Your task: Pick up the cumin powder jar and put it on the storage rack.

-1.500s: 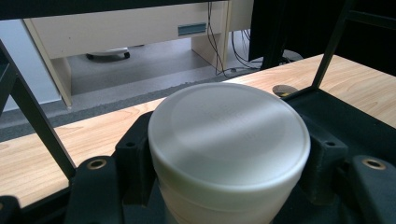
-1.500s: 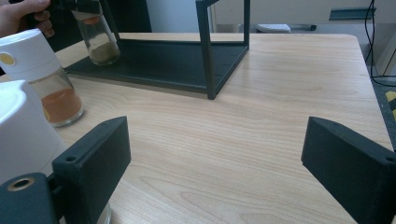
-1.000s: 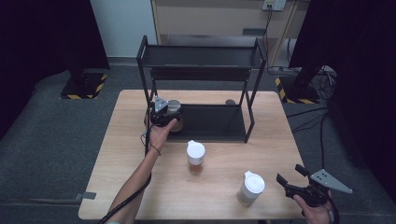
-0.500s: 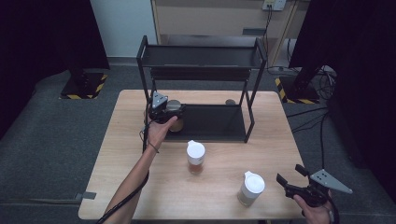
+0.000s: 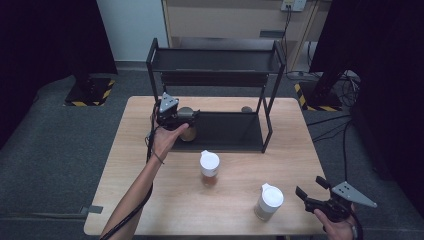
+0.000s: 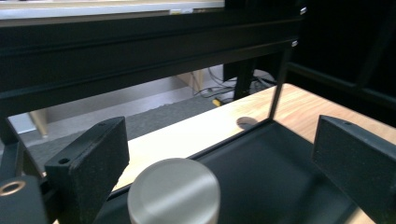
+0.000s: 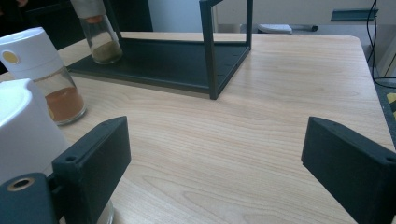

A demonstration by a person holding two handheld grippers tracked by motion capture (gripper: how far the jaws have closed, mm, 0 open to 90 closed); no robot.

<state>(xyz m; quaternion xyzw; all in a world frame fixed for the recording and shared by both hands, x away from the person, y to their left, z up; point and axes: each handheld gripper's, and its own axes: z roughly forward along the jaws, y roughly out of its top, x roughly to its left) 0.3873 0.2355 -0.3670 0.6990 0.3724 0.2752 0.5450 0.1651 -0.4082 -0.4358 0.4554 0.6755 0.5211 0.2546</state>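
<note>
My left jaws [image 6: 219, 154] have just been opening, spread wide above the silver-capped jar [image 6: 173, 190] now standing on the rack's bottom shelf [image 6: 275, 186], while two white-capped jars [image 5: 209, 168] wait on the counter [image 5: 235, 210] by my right jaws [image 5: 312, 192], spread and empty.

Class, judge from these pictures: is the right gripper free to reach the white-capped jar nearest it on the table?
Probably yes. The right gripper is open, and the white-capped jar stands just beside it on bare table, nothing between them.
</note>
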